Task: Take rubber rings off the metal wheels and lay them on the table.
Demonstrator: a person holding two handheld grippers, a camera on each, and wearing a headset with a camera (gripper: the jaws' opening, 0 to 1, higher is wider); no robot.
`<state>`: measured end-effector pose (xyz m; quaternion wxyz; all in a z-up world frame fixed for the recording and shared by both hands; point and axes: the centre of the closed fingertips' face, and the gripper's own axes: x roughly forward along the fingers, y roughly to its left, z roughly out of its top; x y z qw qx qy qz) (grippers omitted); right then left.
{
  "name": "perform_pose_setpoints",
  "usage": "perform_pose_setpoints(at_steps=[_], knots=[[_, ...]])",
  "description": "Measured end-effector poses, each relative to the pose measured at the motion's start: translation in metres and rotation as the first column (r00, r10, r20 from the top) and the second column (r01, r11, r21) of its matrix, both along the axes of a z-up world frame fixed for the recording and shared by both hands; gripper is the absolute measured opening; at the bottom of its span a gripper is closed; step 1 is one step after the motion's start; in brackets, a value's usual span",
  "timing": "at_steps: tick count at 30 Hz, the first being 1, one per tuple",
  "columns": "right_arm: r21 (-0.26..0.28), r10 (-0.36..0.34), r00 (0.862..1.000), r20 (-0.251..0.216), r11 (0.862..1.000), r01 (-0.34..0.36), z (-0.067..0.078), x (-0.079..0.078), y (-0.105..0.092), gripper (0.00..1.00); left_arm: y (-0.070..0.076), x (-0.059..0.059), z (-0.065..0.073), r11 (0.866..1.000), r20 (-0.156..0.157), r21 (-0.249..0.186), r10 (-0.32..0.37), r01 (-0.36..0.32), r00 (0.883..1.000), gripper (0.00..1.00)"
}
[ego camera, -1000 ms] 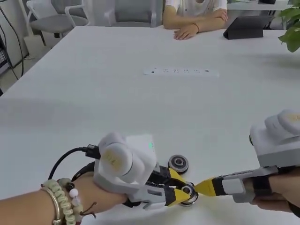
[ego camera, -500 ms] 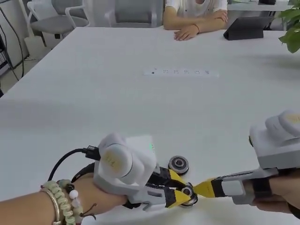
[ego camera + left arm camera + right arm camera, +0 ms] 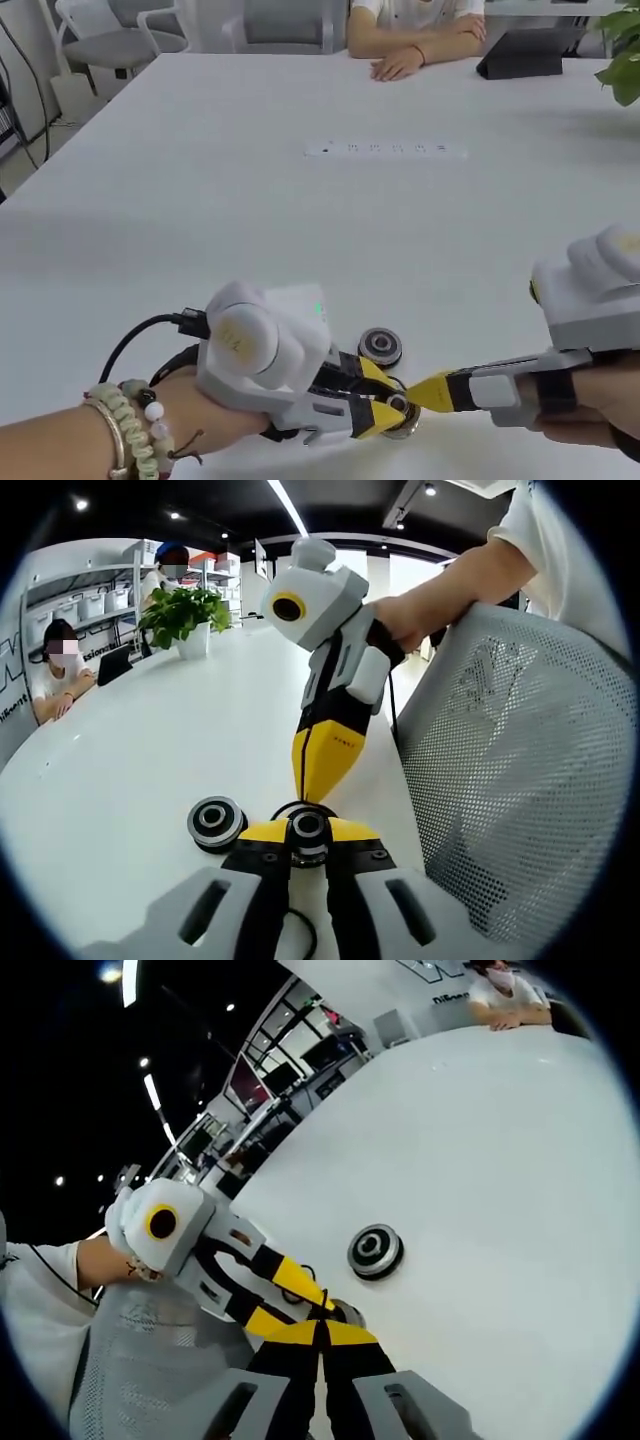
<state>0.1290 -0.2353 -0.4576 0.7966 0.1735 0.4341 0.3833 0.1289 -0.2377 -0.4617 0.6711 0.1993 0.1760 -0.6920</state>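
Clamping left gripper (image 3: 386, 404) grasps a metal wheel (image 3: 307, 830) on the table (image 3: 300, 220). Right gripper (image 3: 420, 394), jaws pressed together, tip at that wheel's rim; pinching anything, cannot tell. Second wheel (image 3: 380, 343) just beside the held wheel, apart.

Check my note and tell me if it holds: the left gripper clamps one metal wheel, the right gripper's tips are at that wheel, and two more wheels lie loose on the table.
Not quite: one loose wheel lies on the table, not two, as the head view shows. The left gripper does clamp a metal wheel, with the right gripper at it.
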Motion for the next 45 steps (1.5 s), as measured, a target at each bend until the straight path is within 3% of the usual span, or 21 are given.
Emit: perform_pose_setpoints(at_steps=[13, 23, 35, 38, 43, 45], knots=[[-0.045, 0.003, 1.000, -0.009, 0.999, -0.003, -0.007, -0.001, -0.003, 0.00, 0.000, 0.000, 0.000, 1.000, 0.000, -0.008, 0.002, -0.002, 1.000, 0.07], [-0.052, 0.005, 1.000, -0.004, 0.999, -0.006, -0.006, -0.001, -0.004, 0.00, 0.002, -0.002, 0.003, 1.000, -0.002, 0.022, -0.020, 0.020, 1.000, 0.11], [-0.069, 0.015, 1.000, 0.014, 0.998, -0.014, -0.005, 0.000, -0.005, 0.00, 0.002, -0.005, 0.030, 0.998, -0.029, -0.044, -0.037, 0.036, 0.999, 0.23], [-0.063, 0.009, 1.000, 0.018, 0.998, -0.008, -0.003, 0.001, -0.007, 0.00, 0.001, -0.005, 0.036, 0.998, -0.039, -0.052, -0.033, 0.031, 0.999, 0.29], [-0.068, 0.010, 1.000, 0.026, 0.998, -0.008, -0.002, 0.001, -0.008, 0.00, -0.002, -0.004, 0.054, 0.996, -0.021, -0.089, -0.034, 0.032, 0.999, 0.36], [-0.071, 0.012, 1.000, 0.029, 0.997, -0.010, -0.001, 0.001, -0.009, 0.00, -0.002, -0.003, 0.060, 0.994, -0.036, -0.104, -0.029, 0.025, 0.999, 0.41]])
